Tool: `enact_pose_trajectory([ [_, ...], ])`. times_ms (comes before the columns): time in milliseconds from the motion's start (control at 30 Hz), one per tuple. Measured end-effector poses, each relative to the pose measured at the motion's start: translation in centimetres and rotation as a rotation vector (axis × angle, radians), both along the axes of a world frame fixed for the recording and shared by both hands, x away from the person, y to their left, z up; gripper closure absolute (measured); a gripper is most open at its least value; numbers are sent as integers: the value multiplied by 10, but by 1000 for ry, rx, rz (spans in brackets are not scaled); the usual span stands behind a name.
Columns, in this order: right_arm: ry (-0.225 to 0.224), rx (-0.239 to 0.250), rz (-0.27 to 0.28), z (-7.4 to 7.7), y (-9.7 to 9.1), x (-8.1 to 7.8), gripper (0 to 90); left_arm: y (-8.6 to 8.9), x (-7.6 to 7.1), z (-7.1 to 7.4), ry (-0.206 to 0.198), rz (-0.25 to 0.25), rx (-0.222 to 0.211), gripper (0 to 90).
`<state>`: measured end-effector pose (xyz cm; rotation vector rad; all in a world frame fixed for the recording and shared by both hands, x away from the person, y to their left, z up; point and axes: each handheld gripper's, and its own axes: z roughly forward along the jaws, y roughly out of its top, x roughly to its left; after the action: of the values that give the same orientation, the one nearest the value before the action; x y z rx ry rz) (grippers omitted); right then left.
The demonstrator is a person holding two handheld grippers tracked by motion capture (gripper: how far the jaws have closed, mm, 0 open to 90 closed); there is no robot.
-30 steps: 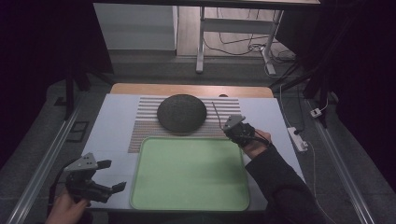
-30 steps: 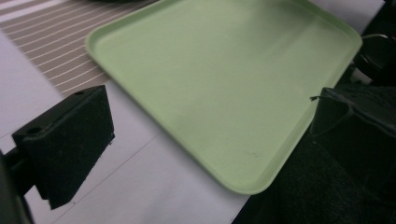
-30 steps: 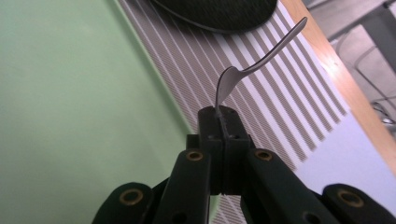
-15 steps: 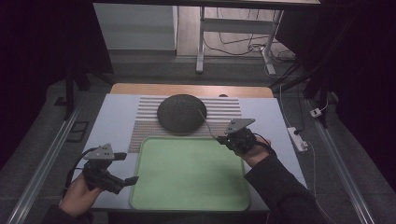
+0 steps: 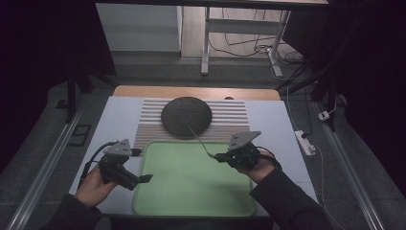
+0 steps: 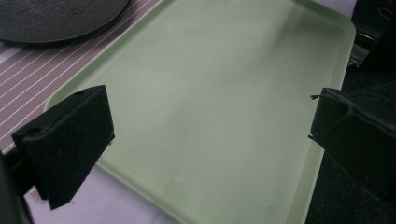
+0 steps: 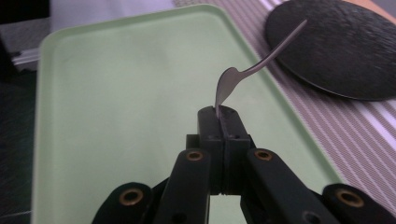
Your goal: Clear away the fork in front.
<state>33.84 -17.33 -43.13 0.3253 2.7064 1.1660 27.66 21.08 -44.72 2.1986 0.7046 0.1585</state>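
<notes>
Above green tray [image 5: 191, 191], thin curved metal spoon [image 7: 254, 65]

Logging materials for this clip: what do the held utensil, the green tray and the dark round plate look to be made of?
Utensil: likely polished metal; thin, silvery, with bright glints. Green tray: probably plastic; smooth, pale, soft satin sheen, moulded rounded rim. Dark round plate: matte with pebbled texture; stoneware or cast material, can't tell which.

Two black jaws rise from the bottom corners, set wide apart with nothing between them. Behind the gap lies a pale green tray [image 6: 219, 107], bare inside, its raised rim running along the right. At the upper left the tray borders a striped mat [image 6: 42, 74], on which a dark round plate [image 6: 56, 16] rests. White worktop [image 6: 116, 205] shows below the tray's near corner.
</notes>
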Motion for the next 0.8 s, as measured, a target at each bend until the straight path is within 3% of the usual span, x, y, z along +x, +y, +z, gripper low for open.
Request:
enact_pose_trajectory([
  [100, 19, 10, 28, 0, 2, -6, 899, -5, 5, 1, 12, -14, 3, 0],
  [333, 40, 29, 87, 1, 7, -18, 899, -18, 17, 6, -26, -56, 33, 0],
  [433, 49, 35, 117, 2, 10, -24, 899, -23, 23, 6, -23, -65, 43, 0],
  [533, 55, 39, 140, 2, 12, -28, 899, -28, 29, 5, -24, -119, 75, 2],
  [800, 73, 45, 203, 1, 18, -37, 898, -41, 41, 5, -33, -223, 110, 0],
])
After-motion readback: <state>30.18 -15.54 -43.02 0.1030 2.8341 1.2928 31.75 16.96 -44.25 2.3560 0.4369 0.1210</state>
